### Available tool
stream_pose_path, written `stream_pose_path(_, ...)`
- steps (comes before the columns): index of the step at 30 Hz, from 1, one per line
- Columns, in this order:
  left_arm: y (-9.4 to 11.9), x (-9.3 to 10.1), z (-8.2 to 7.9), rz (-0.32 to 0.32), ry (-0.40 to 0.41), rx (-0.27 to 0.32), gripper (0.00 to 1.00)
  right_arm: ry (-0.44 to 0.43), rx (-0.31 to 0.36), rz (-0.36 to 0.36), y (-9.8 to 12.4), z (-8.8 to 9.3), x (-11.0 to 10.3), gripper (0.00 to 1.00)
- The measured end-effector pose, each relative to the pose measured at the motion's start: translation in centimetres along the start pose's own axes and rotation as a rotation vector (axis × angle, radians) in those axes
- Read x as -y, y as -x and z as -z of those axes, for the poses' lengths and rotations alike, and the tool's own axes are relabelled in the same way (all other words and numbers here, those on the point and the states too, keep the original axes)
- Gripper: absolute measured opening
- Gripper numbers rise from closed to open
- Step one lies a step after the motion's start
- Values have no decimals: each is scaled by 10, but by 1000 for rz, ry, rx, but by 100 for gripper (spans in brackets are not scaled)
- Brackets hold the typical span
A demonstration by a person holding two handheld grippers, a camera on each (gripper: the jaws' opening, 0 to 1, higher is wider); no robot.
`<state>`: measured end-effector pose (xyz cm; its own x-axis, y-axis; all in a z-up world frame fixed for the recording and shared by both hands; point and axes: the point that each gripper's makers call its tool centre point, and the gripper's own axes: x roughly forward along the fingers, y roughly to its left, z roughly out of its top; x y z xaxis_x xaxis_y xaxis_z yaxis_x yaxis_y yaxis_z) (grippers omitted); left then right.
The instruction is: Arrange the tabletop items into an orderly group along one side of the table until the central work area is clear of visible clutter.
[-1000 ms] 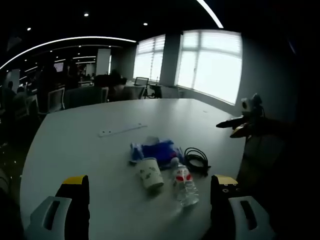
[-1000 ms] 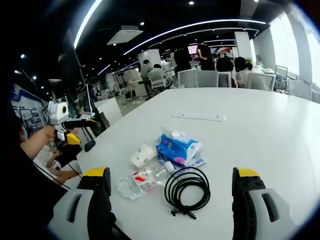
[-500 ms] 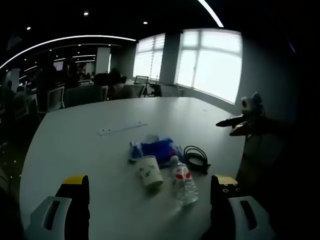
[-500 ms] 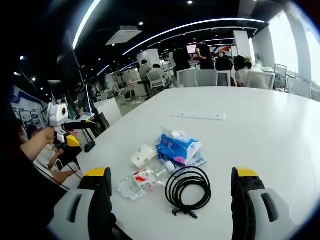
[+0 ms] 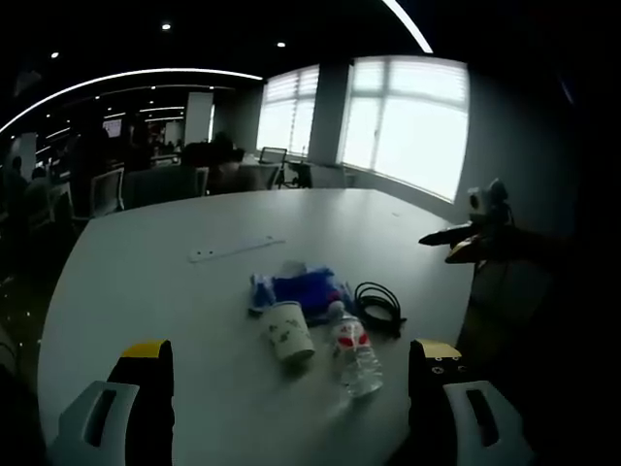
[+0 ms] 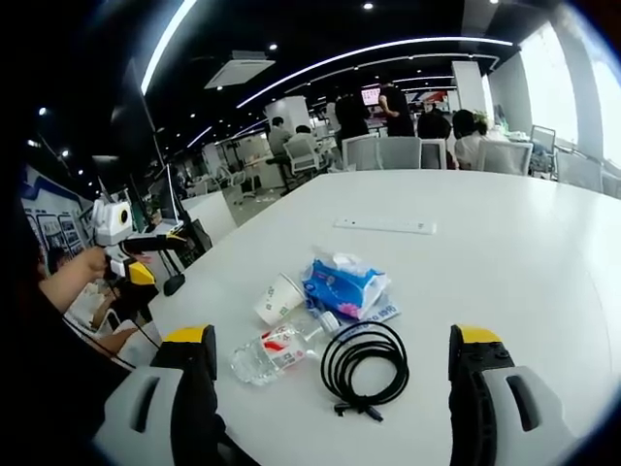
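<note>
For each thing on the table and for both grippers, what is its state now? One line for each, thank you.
Bottle: lying on its side, cap on.
Paper cup: tipped on its side.
Tissue pack: lying flat, a tissue sticking out of it.
Black cable: coiled, loose on the table.
White strip: lying flat, apart from the others.
Left gripper: open, holding nothing.
Right gripper: open, holding nothing.

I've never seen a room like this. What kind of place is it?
Probably a big open office: a large white table, swivel chairs with people behind them, and long strip lights on the ceiling.
</note>
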<state>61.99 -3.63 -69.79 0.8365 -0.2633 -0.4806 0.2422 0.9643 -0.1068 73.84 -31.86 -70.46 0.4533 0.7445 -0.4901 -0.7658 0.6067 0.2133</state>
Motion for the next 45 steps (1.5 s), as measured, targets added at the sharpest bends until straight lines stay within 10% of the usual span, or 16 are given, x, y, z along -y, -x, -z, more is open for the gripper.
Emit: stream_pose_path(45,6,9,3,7,-16,-3,100,-28,-104,-53,-49,15,-31,77)
